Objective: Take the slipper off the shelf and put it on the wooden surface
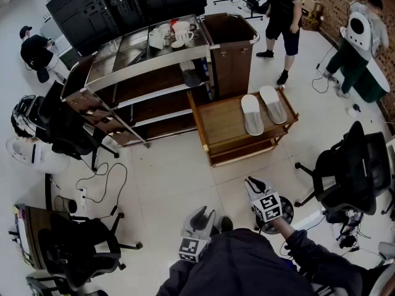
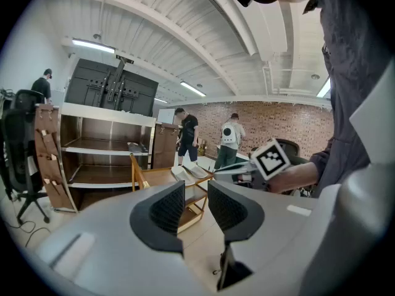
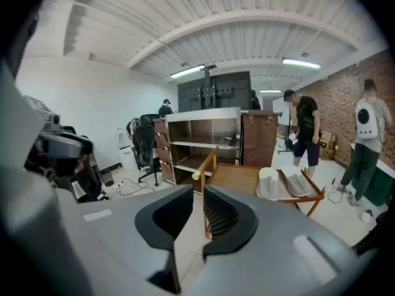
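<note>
**Left hand-held gripper** (image 2: pixel 196 197): hanging close to the person's body. Its dark ribbed pads are standing apart, with nothing between them.

**Right hand-held gripper** (image 3: pixel 198 205): pointing toward the furniture. Its jaws are standing only narrowly apart and are likewise gripping nothing.

**Task state:** Ahead, well apart from both tools, a white slipper (image 1: pixel 251 114) and a second slipper (image 1: pixel 273 103) are lying side by side on the wooden counter (image 1: pixel 222 128). For this pair, the placing step is judged complete, and neither tool is engaging anything. Whether work is left depends on the shelf (image 1: pixel 148 65). A dark flat item (image 1: pixel 192 79) is resting on its middle tier and cannot be identified as footwear.

**Materials and shapes:**
- The slippers are showing as thin, elongated ovals of matte, soft-looking fabric.
- The counter is a low rectangle of warm, smooth wood, with a raised rail at one end and a lower tier beneath.
- The shelf is combining bright metal edging with brown tiers, and is carrying white cups (image 1: pixel 181 32) on top.
</note>
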### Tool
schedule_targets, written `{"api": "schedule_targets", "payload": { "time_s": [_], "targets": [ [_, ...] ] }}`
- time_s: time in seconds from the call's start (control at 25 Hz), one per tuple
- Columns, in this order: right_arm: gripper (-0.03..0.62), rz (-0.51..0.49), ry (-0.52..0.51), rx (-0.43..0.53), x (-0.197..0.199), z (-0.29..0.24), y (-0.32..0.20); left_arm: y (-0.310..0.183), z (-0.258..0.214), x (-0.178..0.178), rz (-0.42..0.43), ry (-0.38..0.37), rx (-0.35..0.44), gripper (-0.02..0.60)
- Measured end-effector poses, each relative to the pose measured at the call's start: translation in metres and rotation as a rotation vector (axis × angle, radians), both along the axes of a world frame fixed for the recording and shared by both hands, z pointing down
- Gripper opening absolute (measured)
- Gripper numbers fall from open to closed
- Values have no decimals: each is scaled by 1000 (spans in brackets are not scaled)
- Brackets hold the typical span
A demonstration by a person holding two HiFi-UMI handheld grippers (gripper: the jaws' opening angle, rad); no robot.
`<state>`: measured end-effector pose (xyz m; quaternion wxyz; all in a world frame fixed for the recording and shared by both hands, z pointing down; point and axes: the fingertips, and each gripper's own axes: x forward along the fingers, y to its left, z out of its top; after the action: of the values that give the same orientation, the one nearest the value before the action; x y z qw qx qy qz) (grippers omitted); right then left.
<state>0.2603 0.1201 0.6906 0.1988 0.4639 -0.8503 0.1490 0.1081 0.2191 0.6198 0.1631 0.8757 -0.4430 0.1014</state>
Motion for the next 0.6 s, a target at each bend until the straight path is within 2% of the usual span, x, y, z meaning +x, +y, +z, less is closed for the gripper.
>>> {"api": "schedule_targets", "payload": {
  "time_s": [0.12, 0.2, 0.32, 0.48, 0.6],
  "targets": [
    [62, 50, 54, -31, 40, 37, -84, -19, 10, -15, -28, -10, -14, 126],
    [98, 53, 114, -57, 59, 61, -136, -31, 13, -25, -50, -19, -27, 126],
    [117, 56, 213, -102, 82, 97, -209, -40, 15, -35, -66, -34, -57, 126],
    [143, 182, 275, -185, 128, 138, -302, -48, 9, -42, -106, -43, -84, 126],
    [147, 246, 313, -277, 146, 170, -344, -61, 3, -51, -167, -47, -122, 126]
  ]
}}
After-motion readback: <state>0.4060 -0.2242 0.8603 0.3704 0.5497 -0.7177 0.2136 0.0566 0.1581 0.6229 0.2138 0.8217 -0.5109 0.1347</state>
